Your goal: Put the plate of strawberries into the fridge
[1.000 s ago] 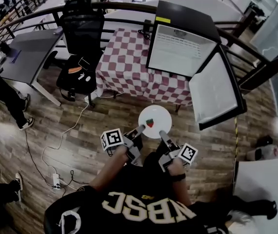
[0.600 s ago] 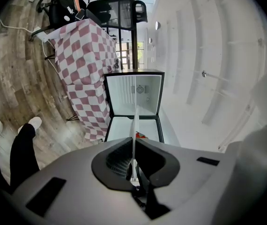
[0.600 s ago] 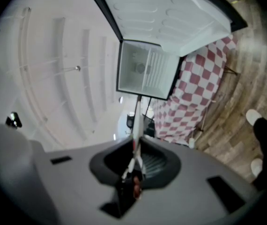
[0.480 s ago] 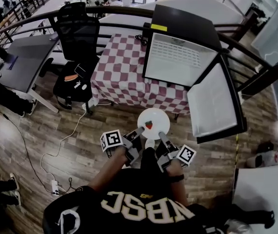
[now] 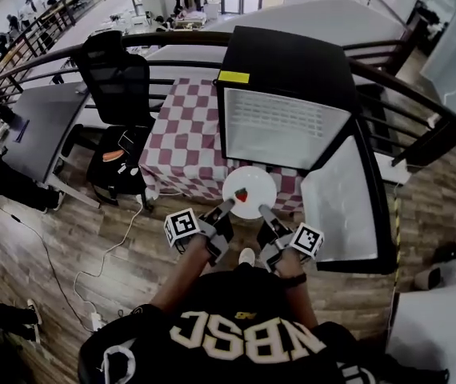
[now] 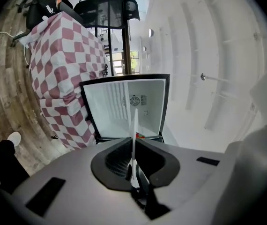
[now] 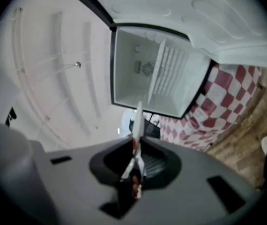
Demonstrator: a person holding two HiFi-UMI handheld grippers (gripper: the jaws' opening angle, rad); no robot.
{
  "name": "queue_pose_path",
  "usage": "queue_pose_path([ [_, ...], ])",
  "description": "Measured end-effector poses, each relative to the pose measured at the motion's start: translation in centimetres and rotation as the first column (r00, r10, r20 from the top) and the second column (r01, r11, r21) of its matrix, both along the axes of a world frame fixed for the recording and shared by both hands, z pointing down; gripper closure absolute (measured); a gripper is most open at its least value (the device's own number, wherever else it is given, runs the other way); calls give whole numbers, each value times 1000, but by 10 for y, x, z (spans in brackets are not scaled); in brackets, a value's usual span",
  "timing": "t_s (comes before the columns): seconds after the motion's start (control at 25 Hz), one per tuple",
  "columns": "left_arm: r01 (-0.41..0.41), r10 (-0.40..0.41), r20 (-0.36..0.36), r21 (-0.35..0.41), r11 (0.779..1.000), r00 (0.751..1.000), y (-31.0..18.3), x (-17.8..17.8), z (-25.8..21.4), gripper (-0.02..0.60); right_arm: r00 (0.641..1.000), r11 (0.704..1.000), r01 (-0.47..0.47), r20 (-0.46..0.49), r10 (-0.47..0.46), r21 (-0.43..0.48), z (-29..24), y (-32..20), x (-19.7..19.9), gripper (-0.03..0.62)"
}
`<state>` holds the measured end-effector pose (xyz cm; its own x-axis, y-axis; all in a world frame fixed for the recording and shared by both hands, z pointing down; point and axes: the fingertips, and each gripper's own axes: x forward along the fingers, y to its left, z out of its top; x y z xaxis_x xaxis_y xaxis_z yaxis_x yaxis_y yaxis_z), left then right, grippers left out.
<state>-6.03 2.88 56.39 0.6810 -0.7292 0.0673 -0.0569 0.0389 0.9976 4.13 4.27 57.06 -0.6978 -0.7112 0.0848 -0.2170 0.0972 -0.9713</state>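
A round white plate (image 5: 254, 186) with one red strawberry (image 5: 242, 194) on it is held level between both grippers, in front of the open fridge (image 5: 286, 128). My left gripper (image 5: 226, 208) is shut on the plate's left rim (image 6: 134, 139), seen edge-on in the left gripper view. My right gripper (image 5: 265, 212) is shut on the right rim (image 7: 137, 125). The fridge's white inside (image 6: 126, 108) with its wire shelf (image 7: 171, 68) faces me, and its door (image 5: 342, 201) stands swung open at the right.
The fridge stands against a table with a red-and-white checked cloth (image 5: 182, 134). A black office chair (image 5: 120, 82) and a grey desk (image 5: 40, 126) are at the left. A dark curved railing (image 5: 44, 58) runs behind. Cables (image 5: 108, 250) lie on the wooden floor.
I have walked toward the fridge with the plate; the fridge opening is now closer and more central. Both grippers have kept their hold on the plate.
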Motion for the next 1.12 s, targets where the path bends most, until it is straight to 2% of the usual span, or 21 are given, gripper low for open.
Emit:
queue_pose_path([
  [0.12,20,-20,-20,0,1000,1000,-25,13,-3,552,1000,1000,-3,-6,3,-13,0,-27,11,551],
  [0.24,35,-35,-8,0,999,999,-48,23,0,552,1000,1000,-7,20,7,-12,-4,-53,21,551],
  [0.56,66,-66,11,-13,998,998,-77,35,2,552,999,999,-13,34,14,-37,1,-80,30,551],
  [0.84,52,-51,21,-61,997,998,-97,29,9,552,1000,997,-14,19,15,-74,9,-101,26,551],
  [1.12,-2,4,39,-46,999,999,-135,30,4,552,999,997,-52,-11,51,-54,4,-135,28,551],
])
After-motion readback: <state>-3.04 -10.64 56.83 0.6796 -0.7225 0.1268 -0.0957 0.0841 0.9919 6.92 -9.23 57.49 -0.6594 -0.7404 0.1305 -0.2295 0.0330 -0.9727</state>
